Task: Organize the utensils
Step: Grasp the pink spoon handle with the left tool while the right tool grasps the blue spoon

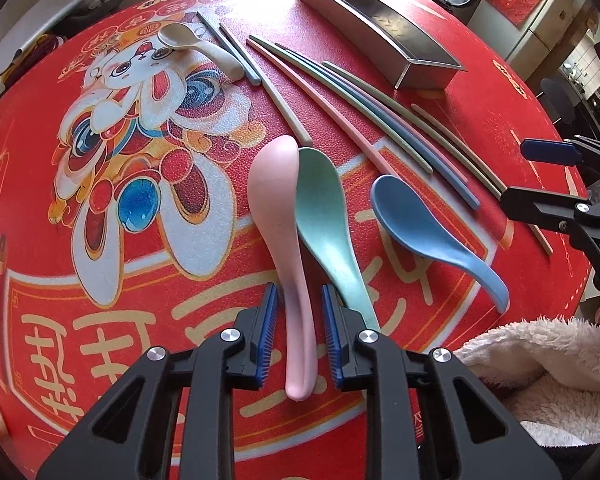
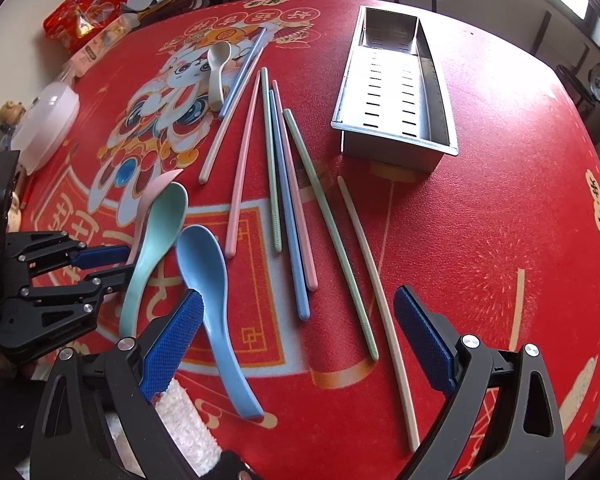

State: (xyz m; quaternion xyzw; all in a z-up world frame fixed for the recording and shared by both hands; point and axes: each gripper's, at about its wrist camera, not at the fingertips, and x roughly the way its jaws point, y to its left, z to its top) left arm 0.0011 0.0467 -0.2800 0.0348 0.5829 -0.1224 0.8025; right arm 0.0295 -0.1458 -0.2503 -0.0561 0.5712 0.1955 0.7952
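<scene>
The left gripper straddled the pink spoon, jaws not quite touching its handle, bowl pointing far. Four spoons lay out. The right gripper gaped wide.

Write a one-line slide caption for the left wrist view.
Left gripper straddles the pink spoon handle beside green and blue spoons.

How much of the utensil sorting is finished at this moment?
Nothing looks sorted yet: the metal tray holds no utensil. In hand: the left claw straddles the pink spoon handle, small gaps still beside its pads. The right claw is open above the mat. Left to do: the green spoon, blue spoon, white spoon and all the chopsticks.
</scene>
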